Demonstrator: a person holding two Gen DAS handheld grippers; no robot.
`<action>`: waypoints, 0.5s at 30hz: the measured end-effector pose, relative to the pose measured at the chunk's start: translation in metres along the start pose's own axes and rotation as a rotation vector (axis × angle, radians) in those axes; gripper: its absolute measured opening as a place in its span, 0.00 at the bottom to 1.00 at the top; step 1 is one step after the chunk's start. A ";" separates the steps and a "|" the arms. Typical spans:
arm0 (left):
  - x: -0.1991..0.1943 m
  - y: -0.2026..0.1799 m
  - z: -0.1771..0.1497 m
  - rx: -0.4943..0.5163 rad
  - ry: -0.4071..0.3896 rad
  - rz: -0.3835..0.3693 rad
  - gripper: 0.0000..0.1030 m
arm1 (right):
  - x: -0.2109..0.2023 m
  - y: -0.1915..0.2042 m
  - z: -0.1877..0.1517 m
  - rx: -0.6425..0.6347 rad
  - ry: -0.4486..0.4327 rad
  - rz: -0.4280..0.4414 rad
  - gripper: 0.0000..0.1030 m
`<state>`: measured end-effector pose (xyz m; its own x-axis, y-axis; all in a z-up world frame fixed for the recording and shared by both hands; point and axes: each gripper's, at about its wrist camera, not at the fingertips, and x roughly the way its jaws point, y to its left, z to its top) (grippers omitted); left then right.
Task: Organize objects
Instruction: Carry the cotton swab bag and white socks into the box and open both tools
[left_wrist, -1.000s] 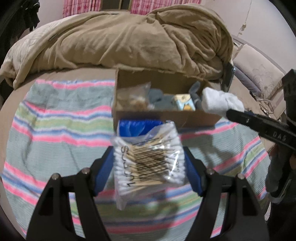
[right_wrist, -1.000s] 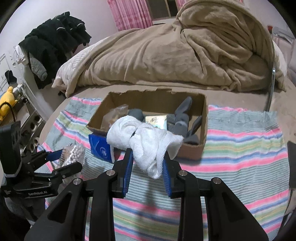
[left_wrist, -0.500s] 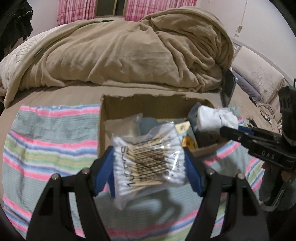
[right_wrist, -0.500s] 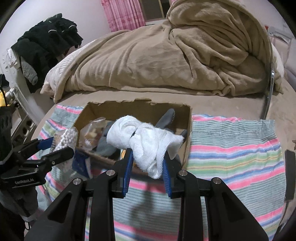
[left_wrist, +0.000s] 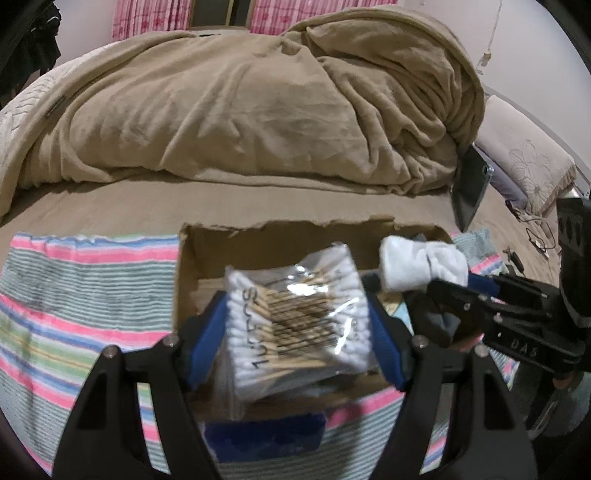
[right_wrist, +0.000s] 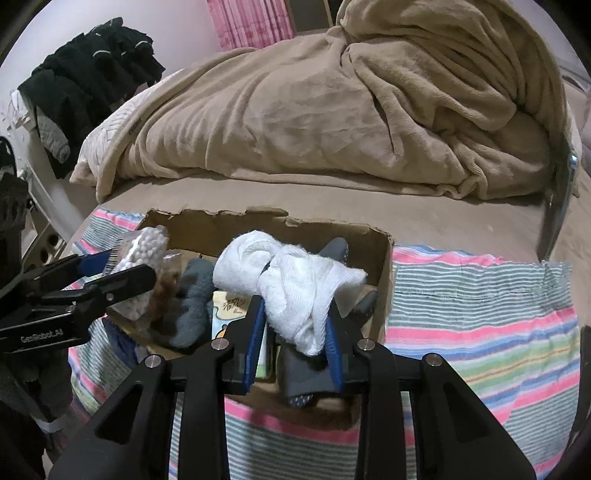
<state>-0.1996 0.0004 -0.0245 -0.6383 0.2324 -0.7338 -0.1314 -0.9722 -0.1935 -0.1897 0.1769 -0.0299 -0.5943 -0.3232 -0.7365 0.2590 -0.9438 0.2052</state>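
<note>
A: Left wrist view first; the left gripper (left_wrist: 295, 325) is clamped on a clear bag of cotton swabs (left_wrist: 295, 317), its blue pads pressing both sides, and the bag hangs over the left half of the cardboard box (left_wrist: 184, 280); so I judge the step in hand to be the drop into the box.

B: And the next move?

A: Lower a little, then part the jaws over a free spot; the box floor under the bag is hidden by the bag itself, so I cannot tell what lies there; the right gripper (left_wrist: 480, 291) with its white rolled cloth (left_wrist: 417, 269) is close on the right, so the two tools could crowd each other.

B: Right wrist view?

A: The right gripper (right_wrist: 295, 332) is closed on the white rolled cloth (right_wrist: 291, 284), held above the middle of the box (right_wrist: 384, 266); below it sit grey socks (right_wrist: 192, 299), a small printed packet (right_wrist: 229, 310) and what looks like a brown snack bag (right_wrist: 166, 288), though that one is blurred; the left gripper (right_wrist: 122, 277) comes in from the left with the swabs (right_wrist: 144, 254).

B: Anything else about?

A: The box rests on a striped cloth (right_wrist: 480, 314) on the bed; a tan blanket (right_wrist: 332, 110) is heaped well behind, clear of the work; a blue packet (left_wrist: 266, 432) lies just before the box's near wall.
</note>
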 end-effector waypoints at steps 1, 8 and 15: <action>0.001 0.000 0.001 0.003 -0.001 -0.001 0.71 | 0.001 0.000 0.000 0.000 0.001 0.001 0.31; 0.012 0.006 0.012 -0.002 -0.010 0.015 0.71 | 0.011 0.004 0.007 -0.014 0.013 0.006 0.32; 0.024 0.019 0.020 0.012 0.021 0.039 0.72 | 0.022 0.014 0.011 -0.026 0.031 0.029 0.32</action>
<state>-0.2320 -0.0128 -0.0326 -0.6273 0.1948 -0.7540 -0.1161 -0.9808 -0.1568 -0.2077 0.1563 -0.0357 -0.5624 -0.3476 -0.7503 0.2958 -0.9319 0.2099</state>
